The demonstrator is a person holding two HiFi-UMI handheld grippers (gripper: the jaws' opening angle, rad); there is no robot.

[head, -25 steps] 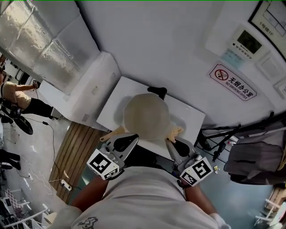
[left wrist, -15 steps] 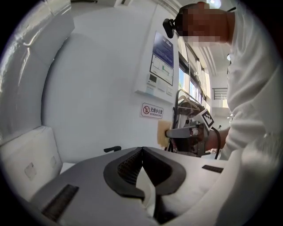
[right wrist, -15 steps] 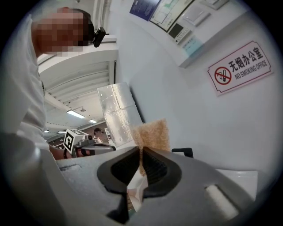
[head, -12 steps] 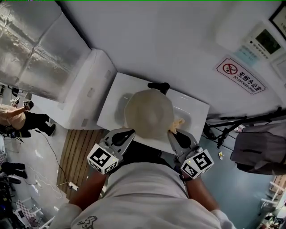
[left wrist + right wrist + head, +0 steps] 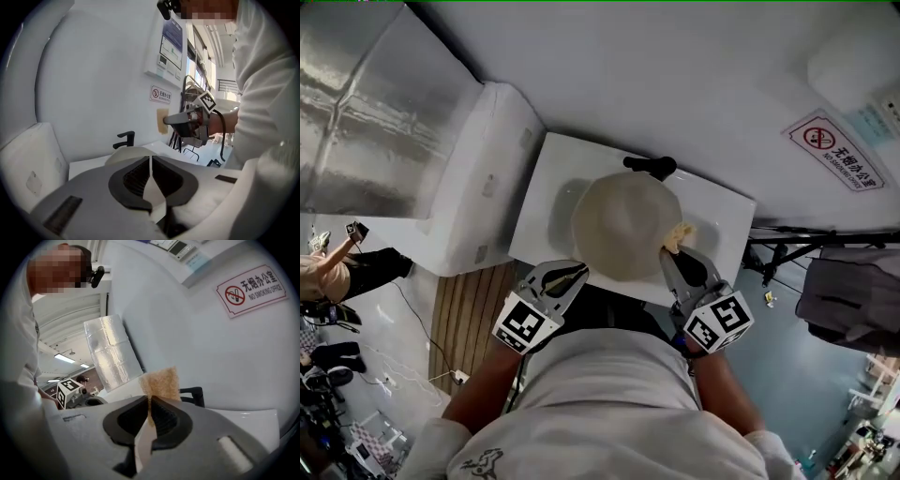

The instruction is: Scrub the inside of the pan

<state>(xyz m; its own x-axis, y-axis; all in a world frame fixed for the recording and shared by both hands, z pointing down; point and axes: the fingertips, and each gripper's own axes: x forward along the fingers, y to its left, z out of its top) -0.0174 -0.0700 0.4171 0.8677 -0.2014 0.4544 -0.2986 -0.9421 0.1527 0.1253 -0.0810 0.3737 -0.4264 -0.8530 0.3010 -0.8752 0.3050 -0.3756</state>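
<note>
While the right gripper (image 5: 673,255) clamps a sponge (image 5: 161,380) past its tips, the left gripper (image 5: 574,274), jaws just easing apart, nips the pan (image 5: 626,225) ahead, both tilted down.

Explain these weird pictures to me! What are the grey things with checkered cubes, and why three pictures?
A person stands at a white sink, holding a pinching tool in each hand; the cubes are part of them. One picture comes from a camera on the person's head, looking down. The others come from cameras riding on each tool. On the sink sits a round pale pan by a black tap. The right gripper pinches a tan scrubbing sponge in its jaws. The left gripper has jaws almost together, just opening slightly, nothing showing between them.
</note>
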